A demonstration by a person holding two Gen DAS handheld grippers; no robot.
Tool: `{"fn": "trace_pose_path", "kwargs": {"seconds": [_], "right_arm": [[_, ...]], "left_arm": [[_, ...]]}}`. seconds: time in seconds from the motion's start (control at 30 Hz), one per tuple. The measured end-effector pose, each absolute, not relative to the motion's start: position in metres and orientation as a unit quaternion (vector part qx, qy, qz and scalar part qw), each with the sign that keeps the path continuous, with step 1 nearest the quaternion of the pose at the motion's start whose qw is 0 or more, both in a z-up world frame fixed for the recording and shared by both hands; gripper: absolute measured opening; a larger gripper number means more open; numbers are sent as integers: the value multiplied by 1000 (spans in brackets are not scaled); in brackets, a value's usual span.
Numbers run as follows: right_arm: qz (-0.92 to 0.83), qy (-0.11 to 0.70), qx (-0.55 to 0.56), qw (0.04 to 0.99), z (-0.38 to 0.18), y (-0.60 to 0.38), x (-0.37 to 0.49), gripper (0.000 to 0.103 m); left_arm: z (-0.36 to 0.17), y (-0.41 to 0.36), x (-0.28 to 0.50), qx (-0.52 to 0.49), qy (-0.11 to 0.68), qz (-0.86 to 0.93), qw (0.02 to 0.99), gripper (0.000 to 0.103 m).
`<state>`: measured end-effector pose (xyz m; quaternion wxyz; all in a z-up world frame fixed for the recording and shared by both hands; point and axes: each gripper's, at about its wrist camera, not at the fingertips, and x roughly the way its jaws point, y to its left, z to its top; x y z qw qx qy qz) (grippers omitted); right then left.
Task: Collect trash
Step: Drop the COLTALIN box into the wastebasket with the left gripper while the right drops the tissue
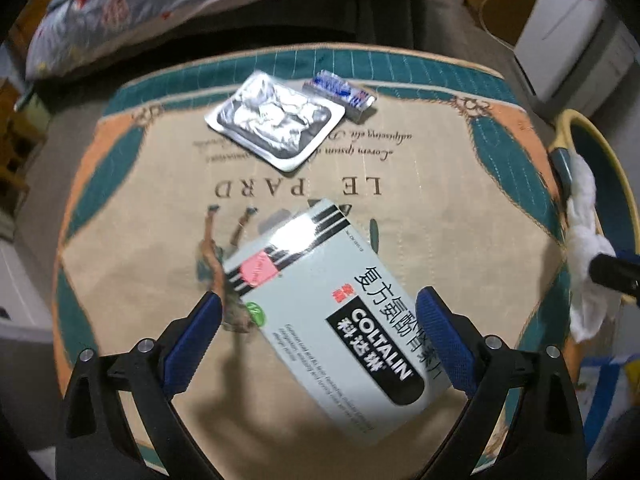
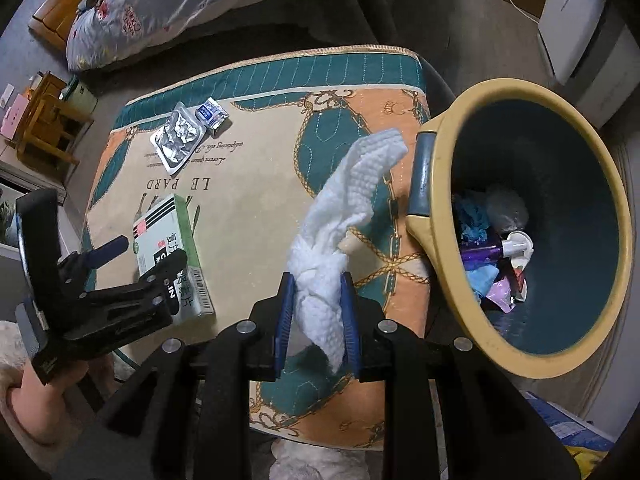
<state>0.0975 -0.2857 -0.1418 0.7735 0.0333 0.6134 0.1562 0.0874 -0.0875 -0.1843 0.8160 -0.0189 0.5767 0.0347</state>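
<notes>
A pale green Coltalin medicine box [image 1: 340, 304] lies on the patterned cushion [image 1: 440, 220]. My left gripper [image 1: 320, 312] is open and points down, one blue pad on each side of the box. A silver blister pack [image 1: 276, 120] and a small blue-and-white packet [image 1: 344, 94] lie at the cushion's far edge. My right gripper [image 2: 318, 292] is shut on a crumpled white tissue [image 2: 352, 192], held over the cushion's right side just left of the yellow bin [image 2: 560, 364]. The bin holds several pieces of trash. The right wrist view also shows the left gripper [image 2: 144, 254] over the box [image 2: 172, 236].
A bed with printed bedding [image 2: 180, 4] lies beyond the cushion. A wooden stool [image 2: 48, 120] stands at the far left and a white appliance [image 2: 580, 32] at the far right. A person's hand [image 2: 32, 400] holds the left gripper. The bin's grey-blue handle [image 2: 422, 172] faces the cushion.
</notes>
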Motion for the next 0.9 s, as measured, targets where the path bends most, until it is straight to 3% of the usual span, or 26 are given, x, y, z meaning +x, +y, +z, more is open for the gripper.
{"fn": "trace_pose_path", "kwargs": {"seconds": [0.27,0.5,0.9], "right_arm": [[167,604,11,779,-138,-277,98,23],[150,588,21,795,-125,-290,103,23],[104,540,90,831,-91,-337,112,23]], "left_arm": [[-204,-102,92,-2,603,21,798,98],[-192,-120,87,33,585,-34,810,81],[-146,-150,84,83,517,-89,848,77]]}}
